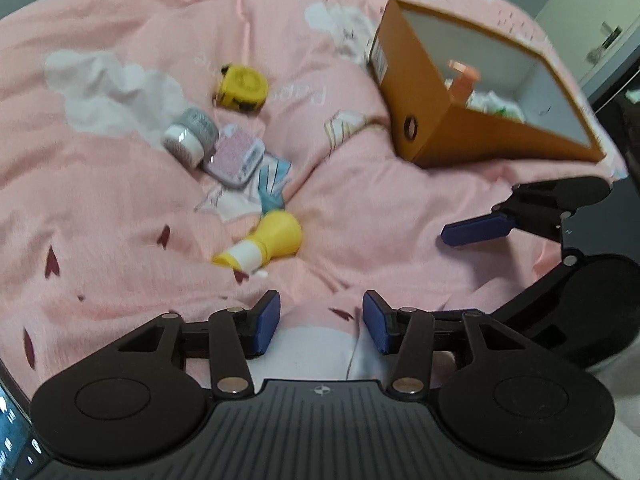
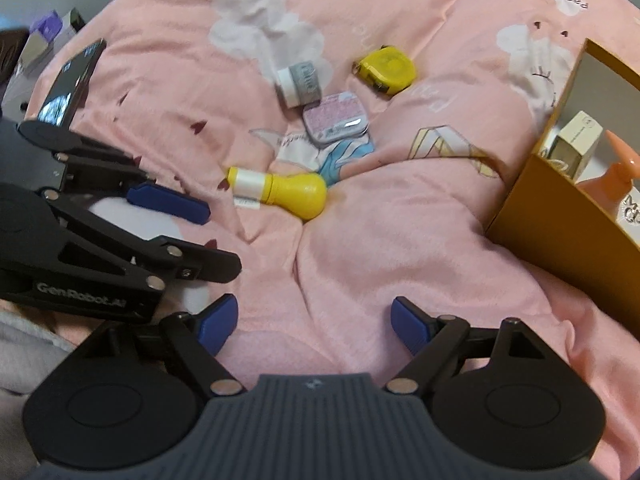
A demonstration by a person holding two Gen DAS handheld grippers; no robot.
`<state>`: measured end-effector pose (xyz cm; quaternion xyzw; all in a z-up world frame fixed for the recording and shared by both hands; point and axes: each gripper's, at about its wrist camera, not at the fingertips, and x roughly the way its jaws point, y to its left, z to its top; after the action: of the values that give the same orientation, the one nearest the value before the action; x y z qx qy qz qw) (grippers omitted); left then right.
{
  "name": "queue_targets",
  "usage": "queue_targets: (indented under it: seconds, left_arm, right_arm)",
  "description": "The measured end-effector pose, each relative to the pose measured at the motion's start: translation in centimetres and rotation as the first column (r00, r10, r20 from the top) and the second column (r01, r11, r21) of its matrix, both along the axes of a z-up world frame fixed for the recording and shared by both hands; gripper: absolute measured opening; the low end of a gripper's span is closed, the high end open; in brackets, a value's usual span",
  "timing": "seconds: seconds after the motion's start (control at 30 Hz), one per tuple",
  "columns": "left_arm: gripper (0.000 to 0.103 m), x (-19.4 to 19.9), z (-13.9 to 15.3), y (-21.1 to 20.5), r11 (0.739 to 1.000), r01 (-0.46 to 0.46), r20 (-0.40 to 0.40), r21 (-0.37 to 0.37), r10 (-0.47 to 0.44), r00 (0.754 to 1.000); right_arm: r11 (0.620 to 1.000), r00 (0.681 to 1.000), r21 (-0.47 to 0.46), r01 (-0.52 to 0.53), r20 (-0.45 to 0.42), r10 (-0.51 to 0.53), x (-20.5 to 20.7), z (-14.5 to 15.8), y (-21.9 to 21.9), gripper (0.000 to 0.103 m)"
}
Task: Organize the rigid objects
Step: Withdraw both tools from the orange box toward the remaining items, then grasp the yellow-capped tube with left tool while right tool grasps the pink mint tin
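Several small things lie on a pink quilt [image 1: 360, 216]: a yellow tape measure [image 1: 242, 88] [image 2: 388, 66], a grey jar with a white lid [image 1: 190, 136] [image 2: 300, 82], a pink tin [image 1: 236, 156] [image 2: 336, 120] and a yellow bottle on its side [image 1: 268, 244] [image 2: 280, 194]. An orange box [image 1: 424, 92] [image 2: 560, 220] stands to the right, holding a peach pump bottle [image 2: 616, 184] and a small white carton [image 2: 576, 140]. My left gripper [image 1: 322, 320] hangs open just short of the yellow bottle, nothing between its pads. My right gripper [image 2: 314, 320] is open wider over bare quilt, between bottle and box.
A dark phone [image 2: 70, 80] lies at the quilt's left edge, with purple and white boxes [image 2: 48, 34] beyond it. Each view catches the other gripper at its side, as a blue pad [image 1: 476, 229] [image 2: 168, 202]. The quilt is rumpled into folds around the objects.
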<state>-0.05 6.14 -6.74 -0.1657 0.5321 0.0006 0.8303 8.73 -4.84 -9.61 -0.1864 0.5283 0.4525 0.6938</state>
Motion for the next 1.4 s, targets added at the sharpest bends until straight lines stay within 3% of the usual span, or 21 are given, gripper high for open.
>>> queue_targets:
  seconds: [0.1, 0.2, 0.3, 0.43, 0.57, 0.77, 1.0, 1.2, 1.3, 1.4]
  left_arm:
    - [0.057, 0.6, 0.1, 0.6, 1.000, -0.003, 0.012, 0.020, 0.003, 1.000]
    - [0.061, 1.7, -0.3, 0.3, 0.992, 0.044, -0.003, 0.115, -0.044, 0.999]
    - [0.061, 2.9, -1.0, -0.4, 0.964, 0.134, -0.029, 0.231, -0.131, 0.991]
    - [0.060, 4.3, -2.1, -0.9, 0.930, 0.221, -0.050, 0.294, -0.216, 0.975]
    - [0.060, 5.6, -3.8, -1.3, 0.906, 0.277, -0.114, 0.321, -0.253, 0.961]
    - [0.060, 6.4, -6.0, -2.6, 0.850, 0.350, -0.217, 0.393, -0.284, 0.934]
    - [0.057, 7.5, -8.0, -2.8, 0.856, 0.330, -0.272, 0.399, -0.234, 0.934]
    - [0.038, 7.0, -8.3, -3.2, 0.851, 0.296, -0.237, 0.433, -0.209, 0.949]
    - [0.032, 6.4, -7.9, -3.3, 0.863, 0.261, -0.203, 0.432, -0.188, 0.961]
    - [0.029, 5.8, -7.2, -2.6, 0.893, 0.203, -0.152, 0.401, -0.154, 0.976]
  right_arm:
    - [0.999, 0.999, 0.017, 0.049, 0.021, -0.049, 1.1, 0.4, -0.5, 0.083]
    - [0.997, 0.994, 0.017, 0.082, 0.074, -0.083, 2.8, 0.9, -0.7, 0.083]
    - [0.999, 0.992, 0.000, 0.045, 0.122, -0.045, 3.7, 0.7, 0.2, 0.074]
    - [0.999, 0.989, -0.014, -0.048, 0.139, 0.050, 3.7, -0.5, 1.8, 0.058]
    - [0.997, 0.980, -0.026, -0.072, 0.186, 0.076, 4.0, -1.5, 2.7, 0.057]
    - [0.998, 0.983, 0.006, -0.055, 0.173, 0.054, 4.7, -2.3, 2.8, 0.059]
    - [0.998, 0.987, 0.030, -0.051, 0.155, 0.046, 4.7, -2.8, 2.8, 0.066]
    - [0.998, 0.987, 0.029, -0.047, 0.155, 0.042, 4.7, -3.0, 2.8, 0.069]
    - [0.999, 0.986, 0.025, -0.046, 0.163, 0.041, 4.6, -2.9, 2.9, 0.069]
    - [0.999, 0.984, 0.023, -0.044, 0.173, 0.040, 4.5, -2.8, 2.8, 0.069]
